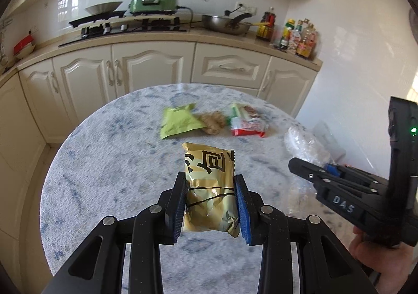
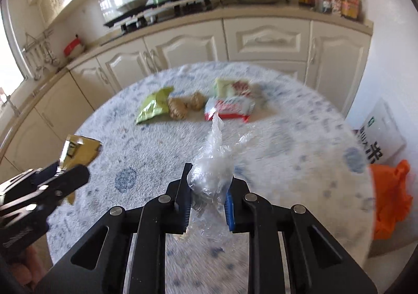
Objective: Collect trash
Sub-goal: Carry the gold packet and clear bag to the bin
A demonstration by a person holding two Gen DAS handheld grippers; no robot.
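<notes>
Both pairs of jaws are squeezed narrow, and each one holds a piece of trash. Left gripper (image 1: 209,202) pinches a shiny gold snack wrapper with black letters (image 1: 209,189) between its blue pads. The top of the wrapper sticks out past the fingertips, above the round table with the fuzzy white and blue cover (image 1: 104,163). Right gripper (image 2: 207,205) pinches a crumpled clear plastic bag (image 2: 211,176). The bag's thin twisted end points up and away from the fingers.

To do this step well, I think both grips should stay tight, because the wrapper is slick and the clear bag is soft and could slip out. Both pieces should be carried off the table to where the trash goes. An orange bag (image 2: 389,202) sits low beside the table on the right; it may be the place, but I cannot be sure.

More trash waits near the far edge of the table: a flat green packet (image 1: 180,122), a brown lumpy thing (image 1: 213,122), and a red and white wrapper (image 1: 248,124).
</notes>
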